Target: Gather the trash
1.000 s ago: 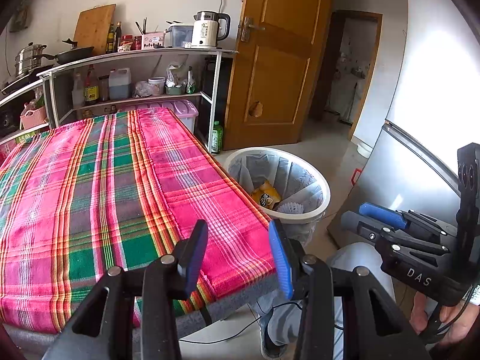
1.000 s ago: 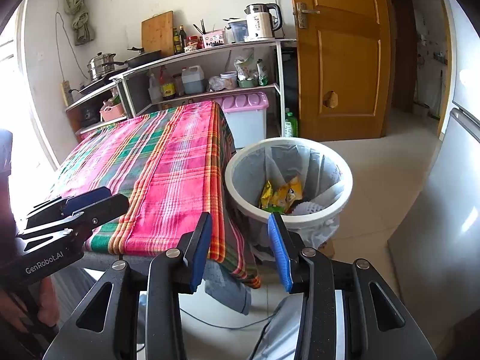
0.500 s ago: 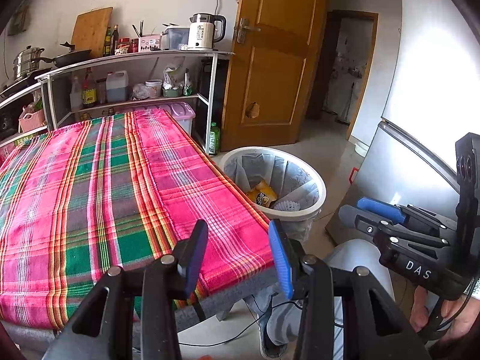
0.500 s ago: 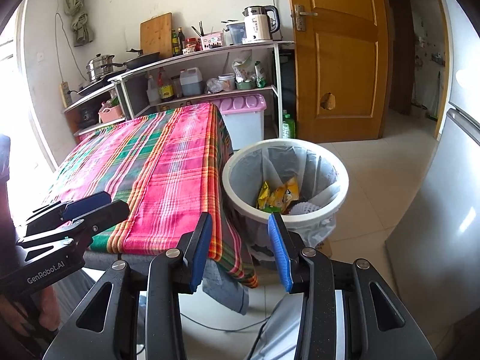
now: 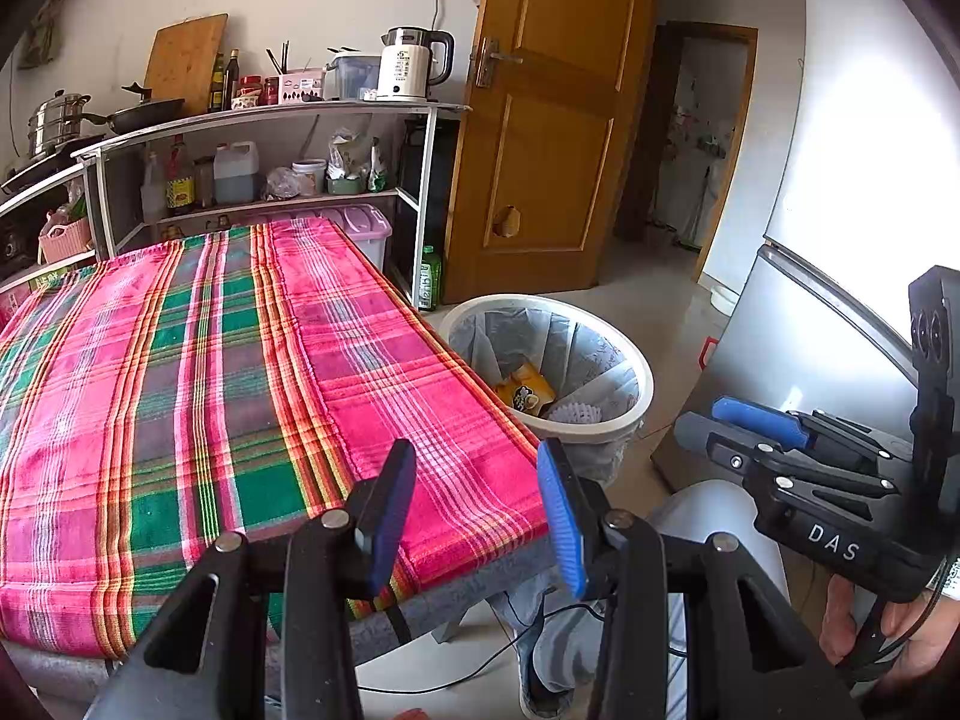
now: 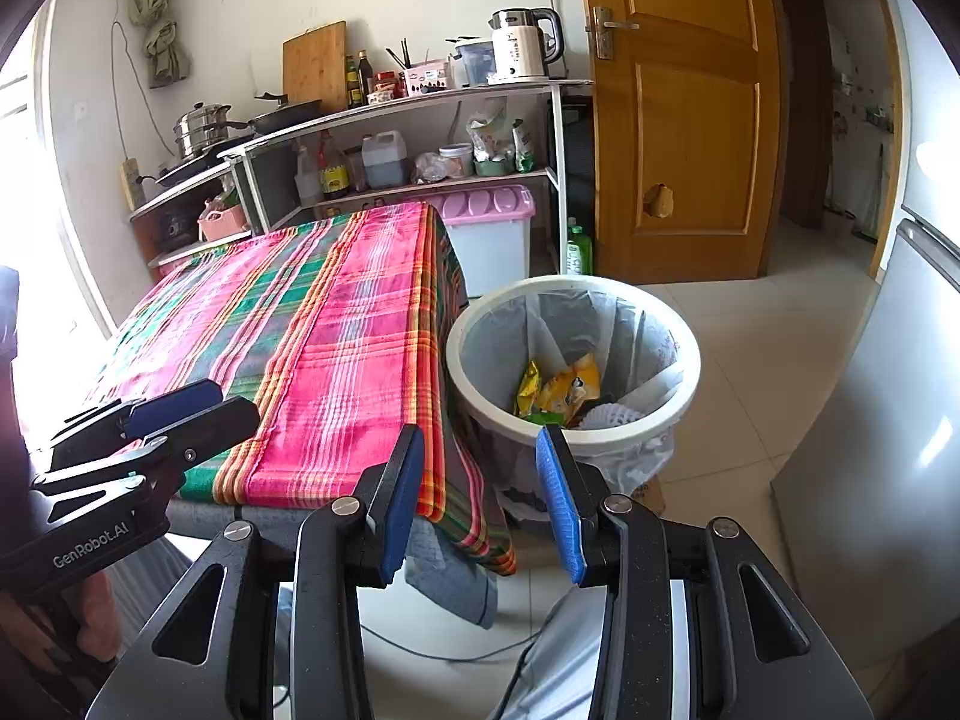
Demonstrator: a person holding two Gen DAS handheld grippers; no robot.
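Observation:
A white trash bin (image 5: 643, 381) (image 6: 691, 360) with a clear liner stands on the floor by the table's right edge. Inside it lie yellow snack wrappers (image 5: 527, 389) (image 6: 567, 387) and a white foam net (image 5: 577, 414) (image 6: 607, 417). The table's plaid cloth (image 5: 240, 360) (image 6: 336, 330) is bare of trash. My left gripper (image 5: 477, 477) (image 6: 231, 405) hovers open over the table's near corner, with nothing between its blue pads. My right gripper (image 6: 477, 468) (image 5: 699, 420) is open too, holds nothing, and points at the gap between table and bin.
Behind the table stands a metal shelf (image 5: 432, 192) with a kettle (image 5: 408, 66), pots and bottles. A pink-lidded box (image 6: 492, 222) and a green bottle (image 6: 579, 252) sit near the wooden door (image 6: 690, 120). A grey fridge (image 5: 798, 348) stands at the right. A cable and the person's grey trouser leg are below.

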